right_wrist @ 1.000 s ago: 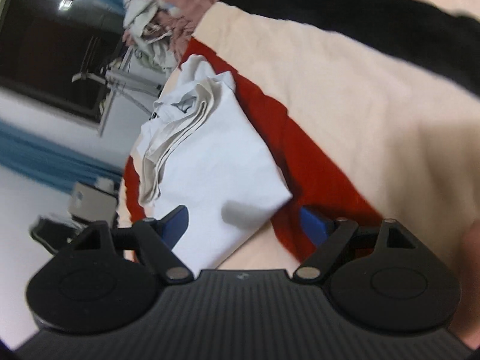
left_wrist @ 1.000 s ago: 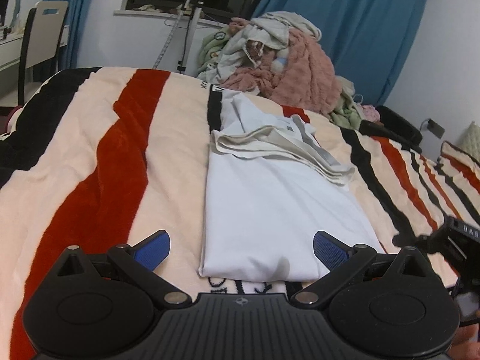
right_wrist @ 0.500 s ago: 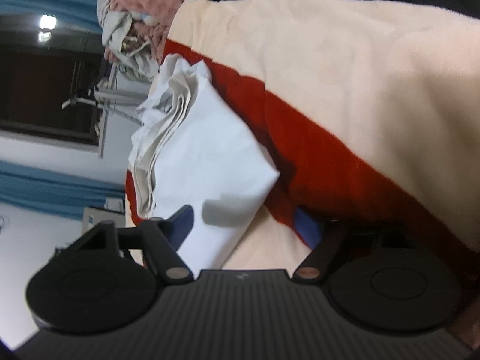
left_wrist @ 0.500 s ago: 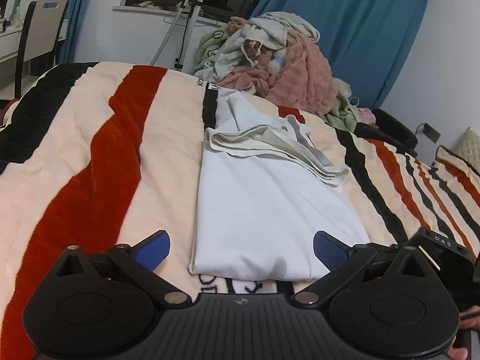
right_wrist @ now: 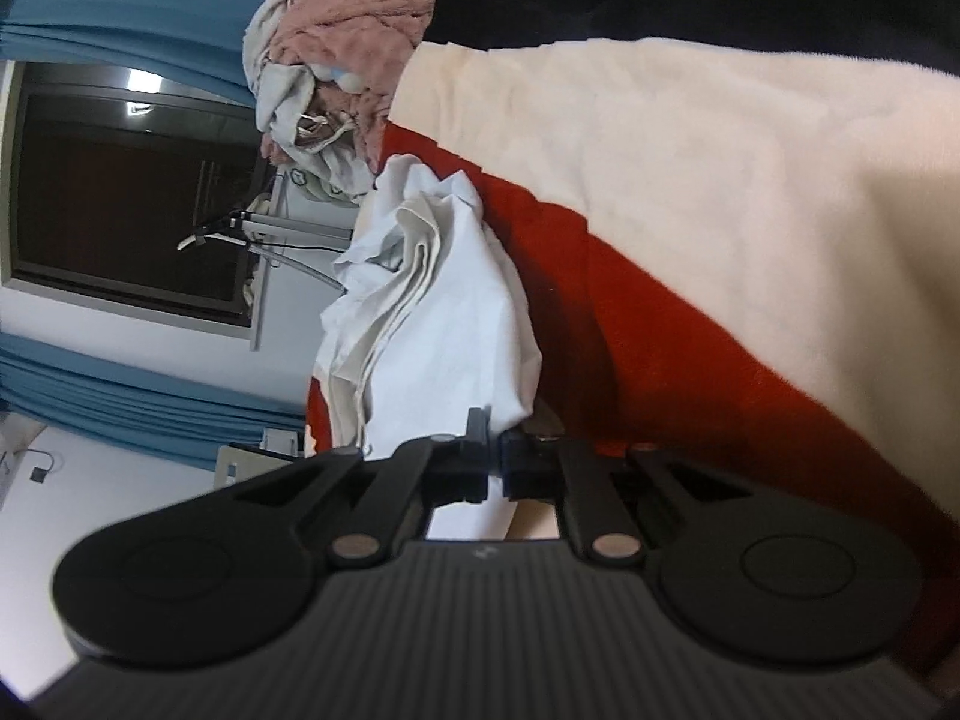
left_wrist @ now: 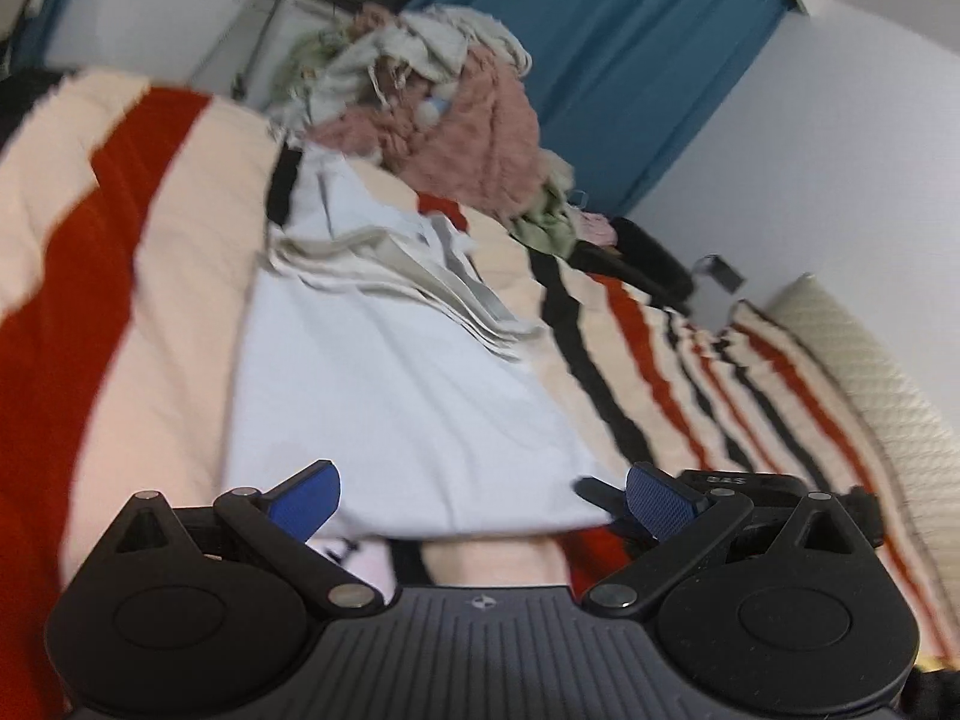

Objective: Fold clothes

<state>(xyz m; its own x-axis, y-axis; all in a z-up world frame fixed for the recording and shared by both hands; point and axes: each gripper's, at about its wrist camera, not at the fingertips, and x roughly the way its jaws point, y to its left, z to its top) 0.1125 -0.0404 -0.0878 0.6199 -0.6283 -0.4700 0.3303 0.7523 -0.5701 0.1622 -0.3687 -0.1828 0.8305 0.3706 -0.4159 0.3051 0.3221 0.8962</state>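
Observation:
A white shirt [left_wrist: 396, 396] lies lengthwise on the striped blanket [left_wrist: 120, 276], its sleeves and collar bunched at the far end. My left gripper [left_wrist: 480, 498] is open, its blue pads either side of the shirt's near hem. My right gripper [right_wrist: 495, 456] is shut on the shirt's [right_wrist: 456, 324] near right corner. It also shows in the left wrist view [left_wrist: 606, 495] at that corner.
A pile of unfolded clothes [left_wrist: 444, 114] with a pink fleece sits at the far end of the bed. A cream pillow [left_wrist: 870, 372] lies at the right. Blue curtains [left_wrist: 630, 60] and a dark window [right_wrist: 120, 204] are behind.
My right gripper has closed on the shirt's near right corner. My left gripper has moved forward and tilted, its pads now over the near hem.

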